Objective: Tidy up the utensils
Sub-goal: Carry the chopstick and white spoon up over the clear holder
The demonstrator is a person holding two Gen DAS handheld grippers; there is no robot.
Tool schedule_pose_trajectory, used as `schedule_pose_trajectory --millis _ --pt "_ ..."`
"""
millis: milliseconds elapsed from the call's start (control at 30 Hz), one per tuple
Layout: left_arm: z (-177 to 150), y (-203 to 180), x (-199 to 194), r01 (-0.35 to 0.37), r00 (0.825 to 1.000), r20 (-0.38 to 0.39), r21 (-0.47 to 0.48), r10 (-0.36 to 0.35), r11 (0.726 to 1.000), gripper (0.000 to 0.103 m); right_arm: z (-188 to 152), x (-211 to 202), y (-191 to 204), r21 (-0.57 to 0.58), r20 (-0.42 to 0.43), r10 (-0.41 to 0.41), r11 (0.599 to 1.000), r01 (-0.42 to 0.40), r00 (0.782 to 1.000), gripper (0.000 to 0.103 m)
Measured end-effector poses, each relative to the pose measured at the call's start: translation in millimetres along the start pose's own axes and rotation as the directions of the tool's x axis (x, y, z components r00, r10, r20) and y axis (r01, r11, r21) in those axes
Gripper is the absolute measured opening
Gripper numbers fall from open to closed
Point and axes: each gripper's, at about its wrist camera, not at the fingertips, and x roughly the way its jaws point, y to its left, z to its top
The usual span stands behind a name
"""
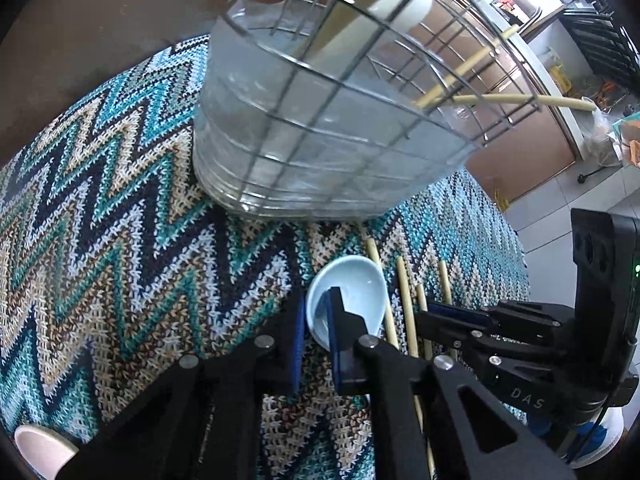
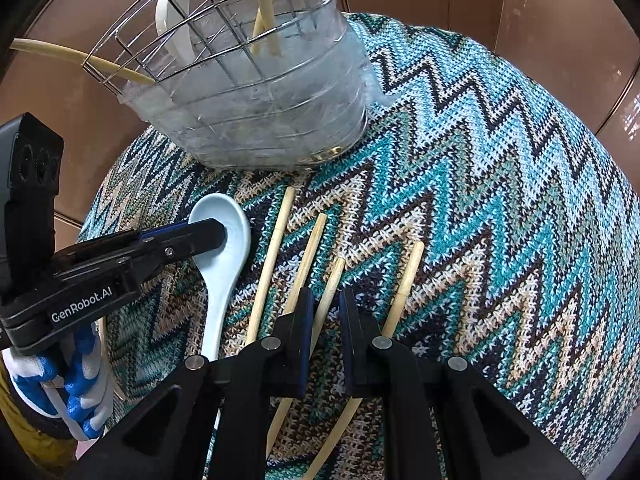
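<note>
Left claw [image 2: 222, 236] has its jaws pinched on the bowl rim of the pale blue ceramic soup spoon [image 2: 218, 264], likely to lift it. Right claw [image 2: 324, 304] is clamped on one bamboo chopstick [image 2: 328, 300]. Beyond both: wire-and-clear-plastic utensil basket [image 2: 264, 120] on the zigzag knit cloth [image 2: 480, 200].

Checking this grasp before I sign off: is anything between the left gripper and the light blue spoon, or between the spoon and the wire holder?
Nothing visible. The left gripper is already clamped on the light blue spoon's bowl rim, and only bare cloth separates it from the wire holder.
</note>
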Motion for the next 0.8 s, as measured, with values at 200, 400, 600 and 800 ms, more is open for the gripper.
schedule_pose_trajectory --millis 200,400,600,800 --pt "0.4 -2.6 -5.6 0.016 0.999 0.029 -0.003 -0.016 1.000 0.006 -1.7 0.5 2.6 -0.010 0.045 0.030 1.000 -0.029 0.999 0.007" --pt "-7.3 0.1 -24.2 0.034 0.997 0.072 -0.001 -0.034 0.999 0.005 -11.6 -13.0 2.0 0.012 0.101 0.084 0.996 -0.086 0.991 0.005" --pt "-17.7 -2.5 -67.8 0.025 0.985 0.168 0.029 -0.030 0.999 0.005 -22.2 -58.1 12.8 -0.040 0.240 0.155 0.988 -0.150 0.958 0.005" --pt "-22.3 -12.3 -134.3 0.024 0.950 0.309 0.086 -0.050 0.996 0.005 -34.1 -113.1 31.8 -0.119 0.400 0.197 0.979 -0.163 0.895 0.005"
